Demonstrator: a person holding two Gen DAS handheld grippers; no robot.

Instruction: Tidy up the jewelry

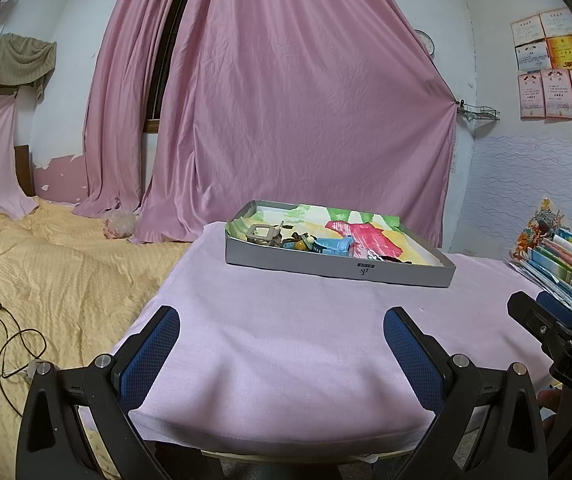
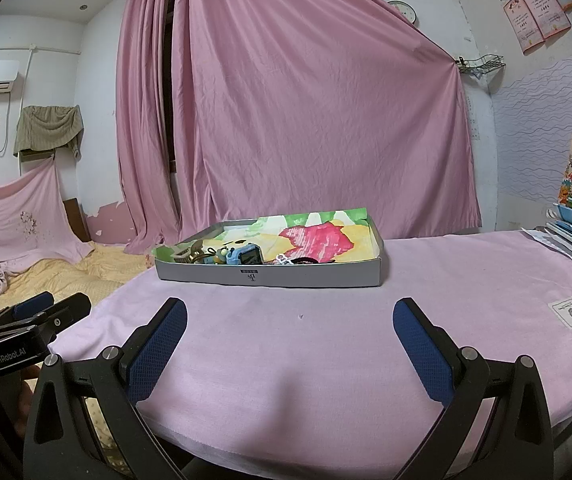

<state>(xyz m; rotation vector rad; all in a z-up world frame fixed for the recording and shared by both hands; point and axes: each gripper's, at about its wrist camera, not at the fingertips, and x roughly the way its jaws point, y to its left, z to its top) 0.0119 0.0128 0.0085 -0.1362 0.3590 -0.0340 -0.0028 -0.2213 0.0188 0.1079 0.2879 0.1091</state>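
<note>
On pink cloth table (image 2: 325, 340), flat grey cardboard box (image 2: 270, 276) is sitting at far edge, holding small trinkets (image 2: 242, 258); left gripper (image 1: 282, 320) and right gripper (image 2: 289, 312) are hovering near, jaws apart, empty.

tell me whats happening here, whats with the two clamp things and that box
A person is holding two handheld grippers over a table draped in a pink cloth. The left gripper and the right gripper are both open and empty, hovering near the table's front edge. Farther back sits a shallow grey tray lined with colourful paper, holding a cluster of small trinkets, among them a blue watch. Nothing has been picked up; sorting has not started.
</note>
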